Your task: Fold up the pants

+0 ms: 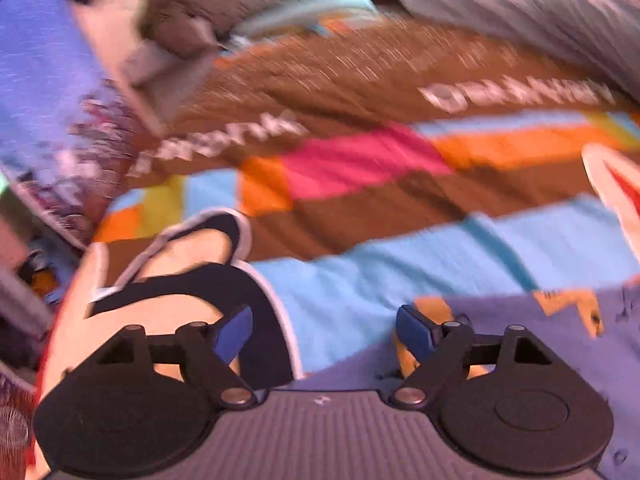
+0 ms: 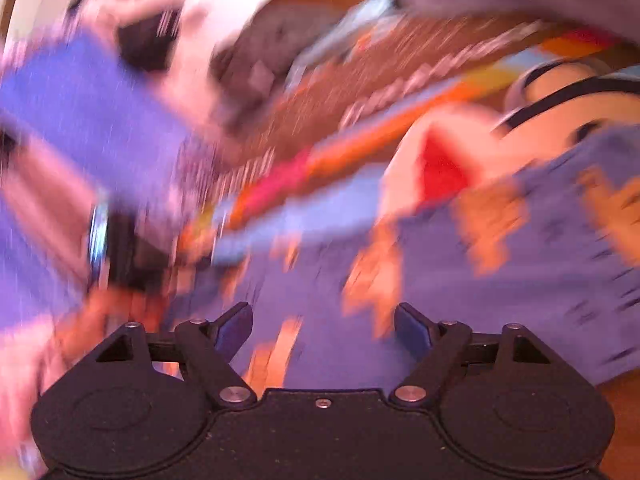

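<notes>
Nearest to us in the left wrist view, our left claw (image 1: pixel 324 330) stands wide open, its blue pads (image 1: pixel 414 330) well apart and nothing between them. Under its right-hand finger lies the edge of the pants (image 1: pixel 520 360), purple cloth printed with orange shapes, spread flat on a bed. Beyond that edge we see the bedspread (image 1: pixel 360 280), a bright cover with a pale blue band, then pink, orange and yellow blocks, then a brown field with white lettering too blurred to read. A large cartoon figure printed on it sits to the left of the claw.

In the right wrist view, heavily smeared by motion, our right claw (image 2: pixel 324 330) also gapes wide, gripping nothing. The pants (image 2: pixel 500 260) fill the ground directly ahead of it and run off to the right, lying on the same bedspread (image 2: pixel 320 216).

Farther back in both views, a grey bundle of cloth (image 1: pixel 208 12) rests on the bed, with a pale grey sheet or garment (image 1: pixel 520 4) heaped toward the upper right. At the left of the right wrist view we make out a purple sleeve (image 2: pixel 88 112), though the blur hides what it is doing.
</notes>
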